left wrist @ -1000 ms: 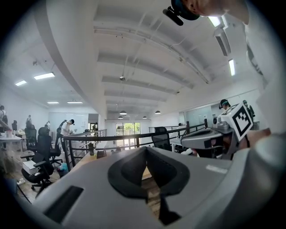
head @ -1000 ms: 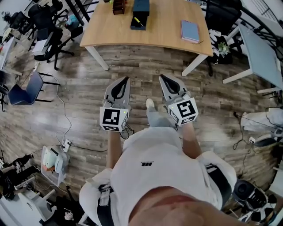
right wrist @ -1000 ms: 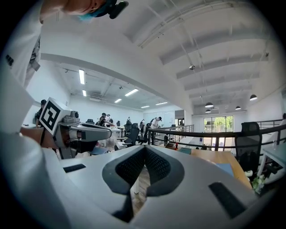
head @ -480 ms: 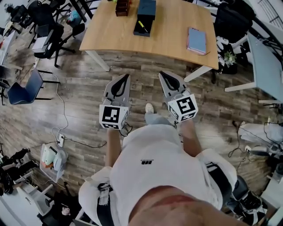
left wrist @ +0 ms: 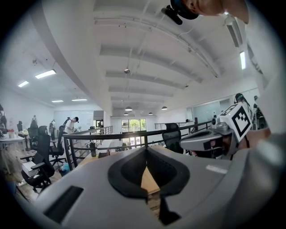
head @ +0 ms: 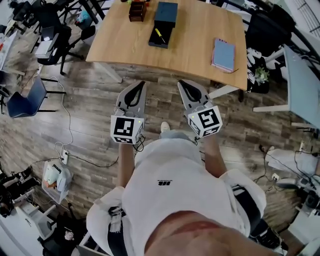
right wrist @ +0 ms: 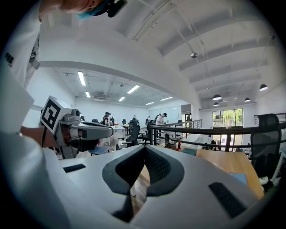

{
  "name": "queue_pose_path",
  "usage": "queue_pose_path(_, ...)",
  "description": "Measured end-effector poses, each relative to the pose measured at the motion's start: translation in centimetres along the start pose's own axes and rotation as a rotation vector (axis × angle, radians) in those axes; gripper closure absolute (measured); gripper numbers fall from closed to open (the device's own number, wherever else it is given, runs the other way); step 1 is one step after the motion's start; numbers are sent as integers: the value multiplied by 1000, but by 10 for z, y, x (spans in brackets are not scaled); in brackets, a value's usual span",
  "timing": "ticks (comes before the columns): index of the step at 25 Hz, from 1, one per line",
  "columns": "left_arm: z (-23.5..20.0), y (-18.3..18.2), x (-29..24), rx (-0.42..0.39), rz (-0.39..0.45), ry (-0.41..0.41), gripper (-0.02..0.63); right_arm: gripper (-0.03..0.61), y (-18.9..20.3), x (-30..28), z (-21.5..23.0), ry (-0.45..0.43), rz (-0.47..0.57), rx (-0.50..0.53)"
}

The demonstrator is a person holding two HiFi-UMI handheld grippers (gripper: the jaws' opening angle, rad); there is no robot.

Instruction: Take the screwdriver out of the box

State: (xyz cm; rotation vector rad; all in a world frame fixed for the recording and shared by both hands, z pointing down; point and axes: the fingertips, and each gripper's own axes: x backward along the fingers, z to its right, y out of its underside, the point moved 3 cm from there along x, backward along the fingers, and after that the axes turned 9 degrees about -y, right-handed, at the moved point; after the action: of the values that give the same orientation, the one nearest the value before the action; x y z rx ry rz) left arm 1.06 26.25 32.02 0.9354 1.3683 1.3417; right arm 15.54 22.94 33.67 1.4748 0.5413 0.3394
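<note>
Both tools are held out level in front of the person, over bare plank floor. The left gripper (head: 141,86) and the right gripper (head: 183,83) each have their jaws closed together on nothing. The way ahead is open. A loose cable (head: 67,130) and a blue chair (head: 25,100) lie well off to the left, and a slanted table leg (head: 111,72) stands ahead on the left. The near edge of the wooden table (head: 200,30) comes next, and level tools could probably strike it. The task's thing lies farther in: the yellow-handled screwdriver (head: 159,35) rests inside the open dark box (head: 161,37), well apart from both grippers. Jaws brought in closed would likely shove the box or jam the tool against its wall. A small brown holder (head: 136,10) stands just beyond the box on the left, and a blue notebook (head: 223,54) lies to the right. Either could be knocked by a wide sweep.
</note>
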Motion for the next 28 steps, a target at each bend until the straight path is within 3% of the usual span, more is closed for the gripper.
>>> queue_pose_path(10,-22,0,-37,29,-9,-40,603,583,-3,-39,32,-38,6,-6)
queue_pose_path(28,-66,-1,-117,2,18,-19,603,583,-6,-110,85,-36,14,12)
